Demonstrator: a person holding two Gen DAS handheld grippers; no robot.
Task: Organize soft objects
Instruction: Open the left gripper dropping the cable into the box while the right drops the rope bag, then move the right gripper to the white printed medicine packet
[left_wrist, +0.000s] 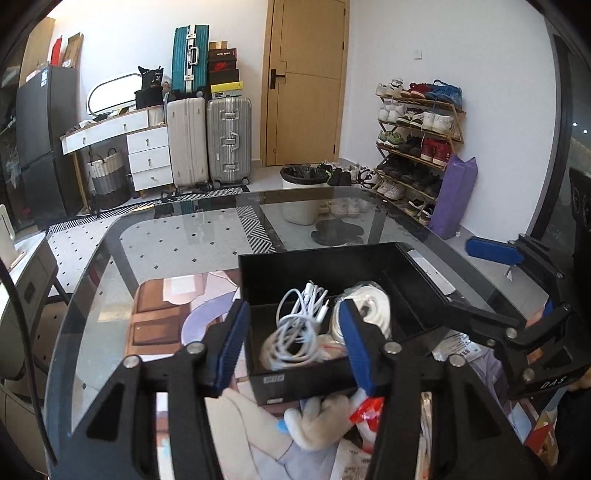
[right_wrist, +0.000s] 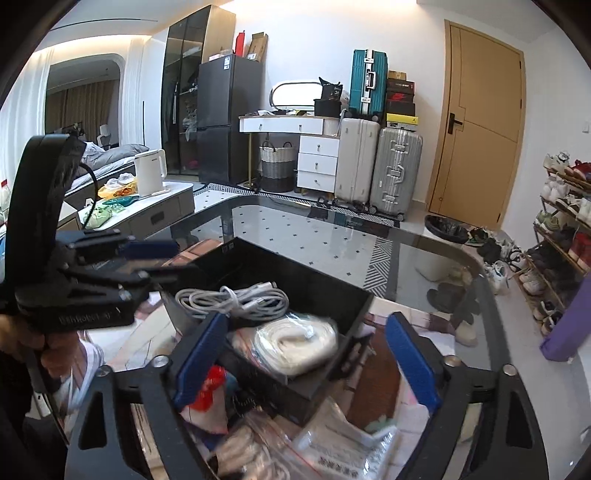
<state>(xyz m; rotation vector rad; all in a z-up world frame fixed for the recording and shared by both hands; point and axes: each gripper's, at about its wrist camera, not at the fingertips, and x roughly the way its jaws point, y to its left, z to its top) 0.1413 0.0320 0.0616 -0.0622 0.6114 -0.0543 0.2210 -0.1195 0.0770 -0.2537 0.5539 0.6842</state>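
We look along two handheld grippers over a glass table (left_wrist: 155, 236). Nearest us, loose soft items lie on the table in front of a box: a beige plush toy (left_wrist: 325, 421), a red-and-white packet (left_wrist: 369, 413) and clear plastic bags (right_wrist: 332, 439) of folded goods.

The left gripper (left_wrist: 291, 347) hangs just above the near wall of the black box (left_wrist: 303, 380), its blue fingers (left_wrist: 232, 347) partly apart and holding nothing. The right gripper (right_wrist: 306, 358) stands wide open, also empty, over the box's near corner.

Inside the box lie a loose coil of white cable (right_wrist: 236, 299) and, beside it, a bagged white roll (right_wrist: 295, 339). In the right wrist view the roll's long axis runs roughly across the picture, tilting up toward the right, and the cable bundle runs much the same way behind it. The box's long side reaches away from us toward the far table edge.

We judge that both items are now released into the box and one placing step is complete. The next move likely calls for drawing back and lowering open fingers onto the plush toy or a bag in front.

Beyond the table stand suitcases (left_wrist: 225, 144), a wooden door (left_wrist: 303, 81) and a shoe rack (left_wrist: 417, 144).
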